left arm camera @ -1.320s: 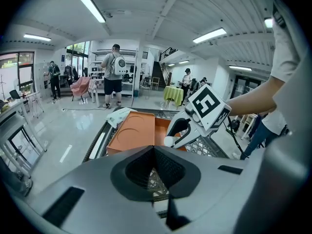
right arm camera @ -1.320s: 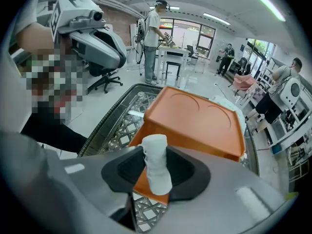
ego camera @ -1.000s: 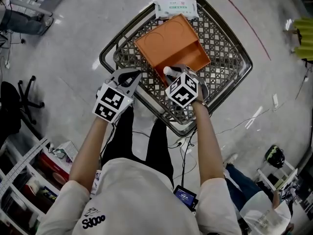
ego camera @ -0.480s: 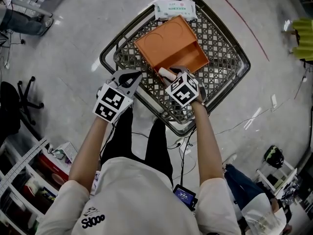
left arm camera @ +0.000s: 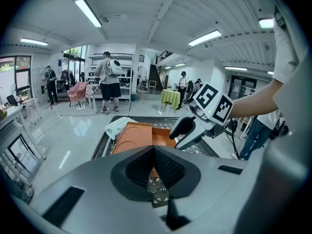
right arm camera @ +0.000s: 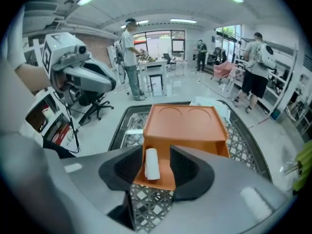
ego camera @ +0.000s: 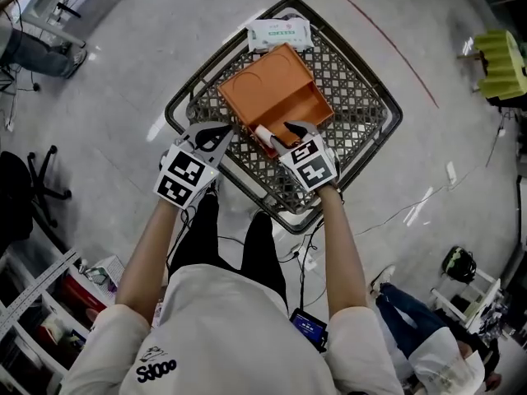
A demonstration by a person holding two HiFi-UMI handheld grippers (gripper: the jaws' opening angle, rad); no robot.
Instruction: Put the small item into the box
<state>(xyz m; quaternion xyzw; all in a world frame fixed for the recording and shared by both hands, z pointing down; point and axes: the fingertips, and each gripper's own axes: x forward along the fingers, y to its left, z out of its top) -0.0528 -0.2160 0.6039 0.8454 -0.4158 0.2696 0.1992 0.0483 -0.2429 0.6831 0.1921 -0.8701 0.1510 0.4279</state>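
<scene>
An orange box [ego camera: 272,93] lies open in a wire-mesh cart basket [ego camera: 362,138]. A small white roll [ego camera: 265,135] rests on the box's near floor. My right gripper [ego camera: 284,132] is at the box's near edge, its jaws opening. In the right gripper view the roll [right arm camera: 151,163] lies loose on the orange box [right arm camera: 187,126] between the spread jaws of the right gripper [right arm camera: 156,148], and neither pad presses it. My left gripper [ego camera: 216,132] hovers at the basket's left rim, shut and empty. From the left gripper [left arm camera: 153,149] I see the box [left arm camera: 134,135] and the right gripper [left arm camera: 187,128].
A white pack of wipes [ego camera: 278,33] lies at the basket's far edge behind the box. An office chair [ego camera: 33,179] and shelves stand to the left, and a yellow-green object [ego camera: 501,62] is at the right. Cables run across the floor. People stand in the background.
My right gripper has moved forward over the box's near edge and its jaws have spread. The white roll has left the grip and now lies in the box. The left gripper barely moved.
</scene>
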